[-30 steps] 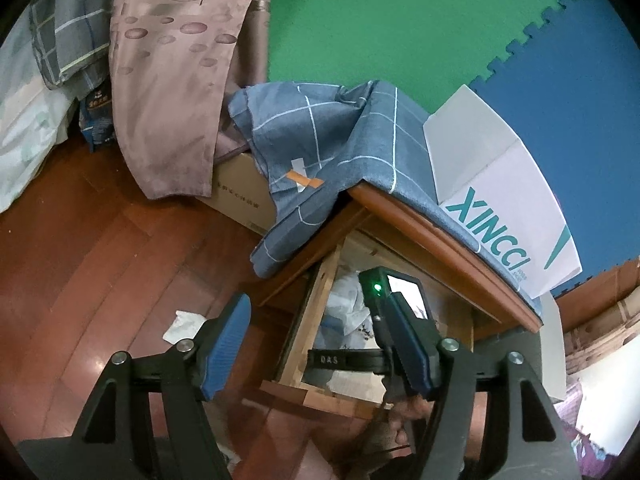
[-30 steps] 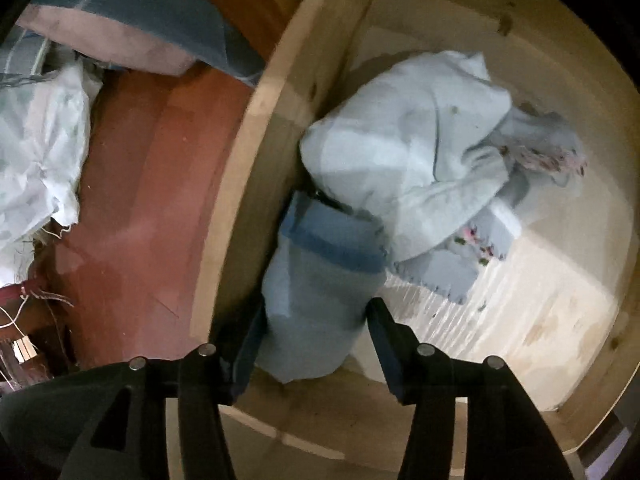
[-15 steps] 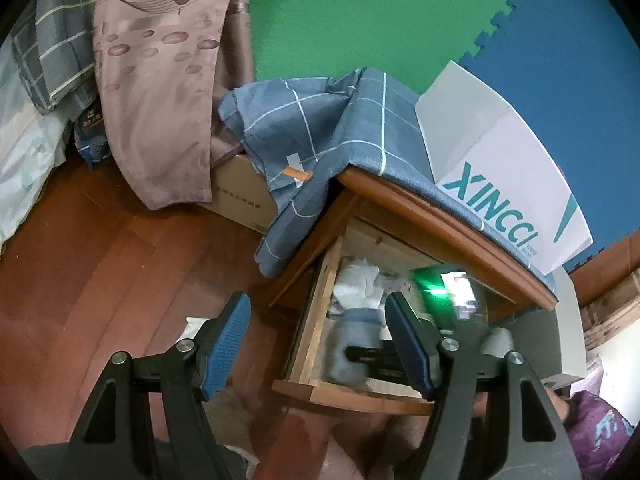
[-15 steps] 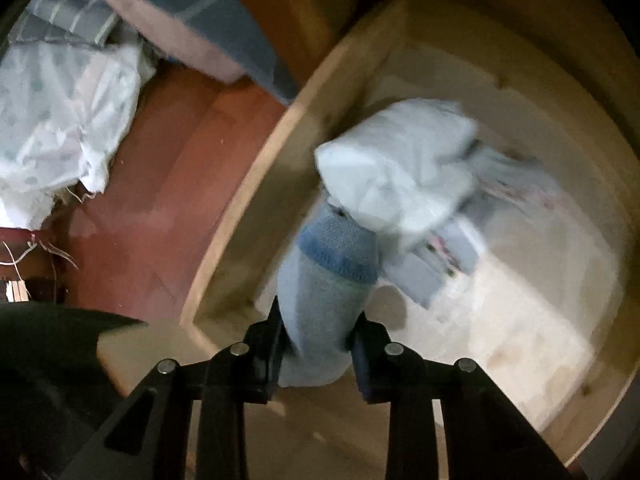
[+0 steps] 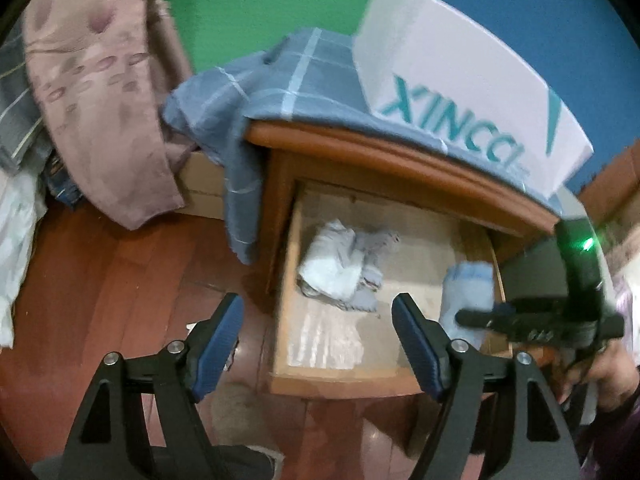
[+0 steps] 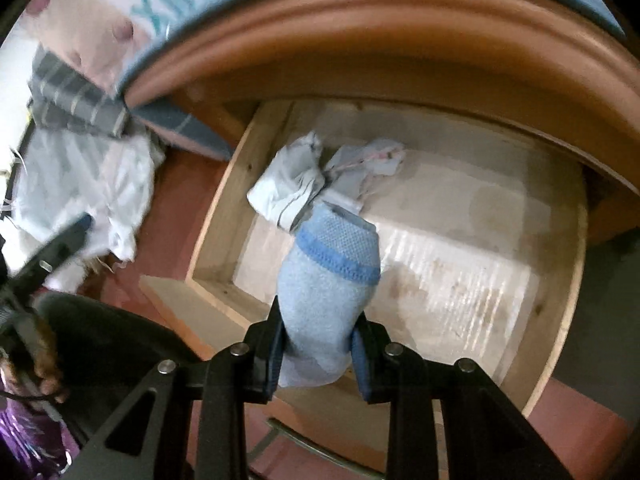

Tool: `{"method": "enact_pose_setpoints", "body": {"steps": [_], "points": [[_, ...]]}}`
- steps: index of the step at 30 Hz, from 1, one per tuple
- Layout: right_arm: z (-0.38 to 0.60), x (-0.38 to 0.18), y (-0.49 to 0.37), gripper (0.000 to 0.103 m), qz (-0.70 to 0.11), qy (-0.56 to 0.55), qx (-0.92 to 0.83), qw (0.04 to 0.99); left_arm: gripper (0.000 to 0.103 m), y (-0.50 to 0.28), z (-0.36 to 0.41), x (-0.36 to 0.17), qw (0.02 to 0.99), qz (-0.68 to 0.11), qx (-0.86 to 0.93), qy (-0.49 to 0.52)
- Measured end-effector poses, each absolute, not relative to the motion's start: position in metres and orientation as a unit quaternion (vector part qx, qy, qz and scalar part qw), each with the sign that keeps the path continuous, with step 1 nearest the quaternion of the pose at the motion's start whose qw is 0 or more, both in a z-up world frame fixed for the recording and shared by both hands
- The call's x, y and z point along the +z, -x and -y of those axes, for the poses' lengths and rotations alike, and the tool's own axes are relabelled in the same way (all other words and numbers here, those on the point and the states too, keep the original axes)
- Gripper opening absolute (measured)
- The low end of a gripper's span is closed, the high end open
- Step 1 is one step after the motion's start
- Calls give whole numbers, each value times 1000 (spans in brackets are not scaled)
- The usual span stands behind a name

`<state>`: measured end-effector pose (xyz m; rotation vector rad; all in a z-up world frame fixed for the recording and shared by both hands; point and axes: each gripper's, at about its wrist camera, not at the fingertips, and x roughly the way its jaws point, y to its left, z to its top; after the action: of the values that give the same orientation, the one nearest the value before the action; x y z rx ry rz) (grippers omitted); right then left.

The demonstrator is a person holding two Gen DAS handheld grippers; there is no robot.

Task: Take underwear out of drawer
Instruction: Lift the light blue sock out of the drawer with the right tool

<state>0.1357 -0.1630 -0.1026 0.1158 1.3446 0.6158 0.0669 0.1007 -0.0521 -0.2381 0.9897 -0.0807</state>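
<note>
gripping a rolled light-blue underwear [image 6: 326,280] with a darker blue band, the right gripper [image 6: 318,354] is pinching the bundle between its two pads and holding it clear above the open wooden drawer [image 6: 556,320], with nothing else touching the cloth; its jaws closed in on the roll within the last second. the same bundle is showing in the left wrist view [image 5: 468,292] near the drawer's right wall, hanging from the right gripper [image 5: 472,320], whose dark body is carrying a green light. the drawer [image 5: 286,280] is standing pulled out of a reddish-brown nightstand [image 5: 400,160], and inside it a crumpled heap of pale grey-white garments [image 5: 340,264] is lying toward the back left corner, while the rest of the pale floor is lying bare. in the right wrist view that heap [image 6: 304,180] is sitting just behind the lifted roll. the left gripper [image 5: 318,344] is hovering over the drawer's front edge with its blue pads spread wide and nothing between them, its jaws having just been opening further. on top of the nightstand a blue checked cloth [image 5: 288,84] is draping over the left corner, and a white box with teal lettering [image 5: 460,84] is resting on it. the red-brown wooden floor [image 5: 100,280] is lying around the furniture.
</note>
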Motion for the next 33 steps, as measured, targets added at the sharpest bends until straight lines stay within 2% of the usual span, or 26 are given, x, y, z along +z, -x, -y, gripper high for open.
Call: {"method": "enact_pose_setpoints", "body": {"steps": [16,18,20,33], "points": [[222,-72,-108,29,-555,-134,304,763,73,-92,-25,-87,850,-523,-62,19],[230,-69,-105,29,-547,-141,308,766,63,-93,-17,-87,849,-524,-68,9],[235,-66,-104,29,-542,-144,312,767,60,-91,-12,-83,852,-517,-79,15],[256,-45,-90,29,-509,-165,331,777,66,-98,-4,-90,849,-527,-45,19]]}}
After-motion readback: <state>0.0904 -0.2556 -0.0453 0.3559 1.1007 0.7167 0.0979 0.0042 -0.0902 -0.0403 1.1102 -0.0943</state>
